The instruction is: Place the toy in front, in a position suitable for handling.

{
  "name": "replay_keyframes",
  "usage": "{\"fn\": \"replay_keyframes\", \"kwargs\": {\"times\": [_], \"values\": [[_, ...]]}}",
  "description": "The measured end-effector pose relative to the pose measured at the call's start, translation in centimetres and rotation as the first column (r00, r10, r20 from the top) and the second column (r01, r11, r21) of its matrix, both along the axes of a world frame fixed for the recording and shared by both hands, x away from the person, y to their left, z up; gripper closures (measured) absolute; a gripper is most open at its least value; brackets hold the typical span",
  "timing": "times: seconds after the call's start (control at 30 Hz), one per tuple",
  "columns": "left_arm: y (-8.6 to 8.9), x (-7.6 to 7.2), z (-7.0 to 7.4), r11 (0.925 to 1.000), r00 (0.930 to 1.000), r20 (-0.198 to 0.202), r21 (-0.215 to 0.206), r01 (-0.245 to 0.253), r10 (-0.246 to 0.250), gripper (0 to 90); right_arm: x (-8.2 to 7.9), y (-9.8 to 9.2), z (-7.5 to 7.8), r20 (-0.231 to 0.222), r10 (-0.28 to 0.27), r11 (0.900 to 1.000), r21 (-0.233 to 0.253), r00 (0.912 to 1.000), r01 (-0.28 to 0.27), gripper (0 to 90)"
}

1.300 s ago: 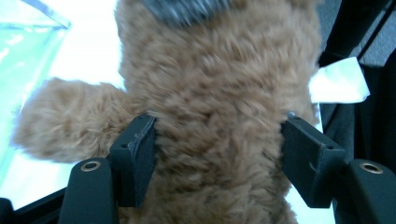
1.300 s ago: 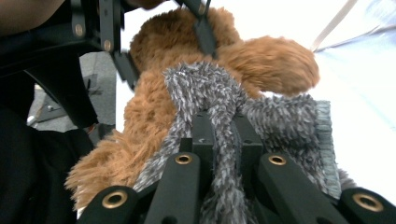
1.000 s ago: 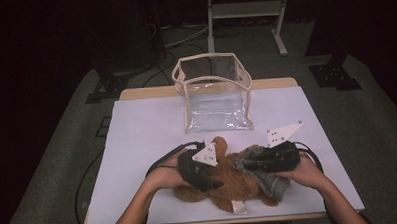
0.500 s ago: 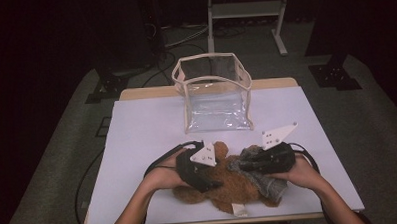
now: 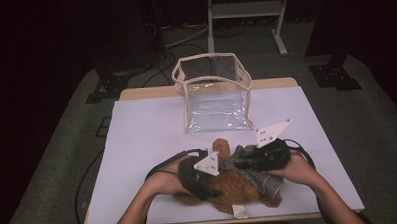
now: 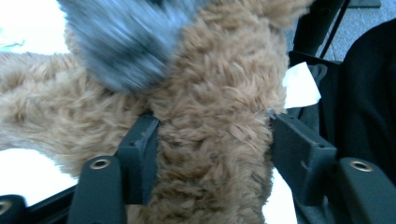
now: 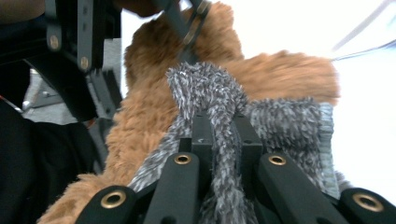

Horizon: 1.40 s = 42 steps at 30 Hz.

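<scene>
A brown plush toy lies near the table's front edge, with a grey knitted garment partly on it. In the left gripper view my left gripper is shut on the plush toy, its jaws pressing into the fur from both sides. In the high view the left gripper sits over the toy's left side. My right gripper is shut on a bunched fold of the grey garment. From above, the right gripper lies across the toy's right side. A white tag sticks out at the toy's bottom.
A clear plastic bag with beige trim stands open-topped at the middle back of the white table. Cables trail off the table's left side. A metal stand is on the floor behind.
Both hands shifted slightly: the right gripper moved a little left with the grey garment, and the left gripper edged toward the front. Both grips have held.
</scene>
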<state>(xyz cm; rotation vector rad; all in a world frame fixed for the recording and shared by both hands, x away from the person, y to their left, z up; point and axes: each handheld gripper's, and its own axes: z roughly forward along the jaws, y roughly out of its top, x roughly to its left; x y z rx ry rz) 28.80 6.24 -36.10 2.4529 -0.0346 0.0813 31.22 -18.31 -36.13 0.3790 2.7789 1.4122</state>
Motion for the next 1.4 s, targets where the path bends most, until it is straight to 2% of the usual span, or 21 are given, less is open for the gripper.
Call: {"fn": "replay_keyframes", "kwargs": {"times": [0.07, 0.1, 0.17, 0.27, 0.3, 0.43, 0.57, 0.73, 0.77, 0.9, 1.13, 1.3, 1.4], "values": [[0.1, 0.1, 0.3, 1.0000, 1.0000, 0.000, -0.009, -0.004, 0.004, 32.6, -0.4, -0.1, -0.6, -0.017, -0.004, 1.000, 0.018, 0.9999, 0.004, 81.9], [0.2, 0.3, 0.8, 0.9994, 0.9997, 0.006, -0.024, -0.024, 0.024, 30.9, -0.6, -0.3, -0.8, -0.021, -0.008, 1.000, 0.029, 0.9998, 0.008, 81.9], [0.2, 0.4, 1.1, 0.9992, 0.9995, 0.008, -0.025, -0.030, 0.030, 30.7, -1.2, -0.7, -0.9, -0.024, -0.001, 0.999, 0.042, 0.9997, 0.002, 81.9], [0.1, 0.2, 0.8, 0.9999, 0.9999, 0.006, -0.006, -0.009, 0.009, 36.7, -1.8, -0.7, -0.8, -0.021, 0.016, 0.999, 0.042, 0.9997, -0.015, 81.8], [0.0, -0.1, 0.3, 0.9999, 0.9999, -0.012, -0.001, 0.011, -0.011, 38.5, -1.9, -0.7, -0.7, -0.019, 0.019, 0.999, 0.037, 0.9996, -0.018, 81.8], [0.0, -0.5, -0.4, 0.9995, 0.9997, -0.011, 0.024, 0.022, -0.021, 37.9, -1.4, -0.8, 0.2, 0.009, 0.009, 0.999, 0.031, 0.9999, -0.010, 81.5], [0.2, -0.6, -0.4, 0.9995, 0.9996, -0.017, 0.020, 0.024, -0.024, 37.9, -0.4, -0.8, 0.8, 0.031, -0.027, 0.999, 0.022, 0.9991, 0.027, 81.5], [0.3, -0.9, -0.5, 0.9991, 0.9993, -0.017, 0.024, 0.033, -0.033, 37.9, -0.1, -0.5, -0.1, -0.010, -0.021, 1.000, 0.023, 0.9997, 0.021, 81.5], [0.3, -1.0, -0.6, 0.9991, 0.9993, -0.016, 0.025, 0.033, -0.033, 37.9, -0.3, -0.7, -0.6, -0.021, -0.021, 0.999, 0.039, 0.9996, 0.022, 81.5], [0.4, -1.2, -0.5, 0.9993, 0.9996, -0.008, 0.026, 0.027, -0.027, 38.0, -0.2, -2.0, -1.0, -0.030, -0.042, 0.998, 0.048, 0.9987, 0.043, 81.5], [0.6, -1.4, -0.5, 0.9992, 0.9996, -0.006, 0.030, 0.028, -0.027, 38.0, -0.2, -4.4, -1.3, -0.028, -0.108, 0.994, 0.002, 0.9938, 0.108, 81.1], [0.7, -1.5, -0.5, 0.9990, 0.9995, -0.008, 0.035, 0.030, -0.030, 38.1, -0.4, -4.3, -1.3, -0.029, -0.096, 0.995, 0.024, 0.9950, 0.096, 81.2], [0.8, -1.5, -0.6, 0.9992, 0.9997, -0.006, 0.032, 0.024, -0.024, 38.1, -0.3, -4.6, -1.9, -0.052, -0.098, 0.994, 0.045, 0.9938, 0.101, 81.3]]}}
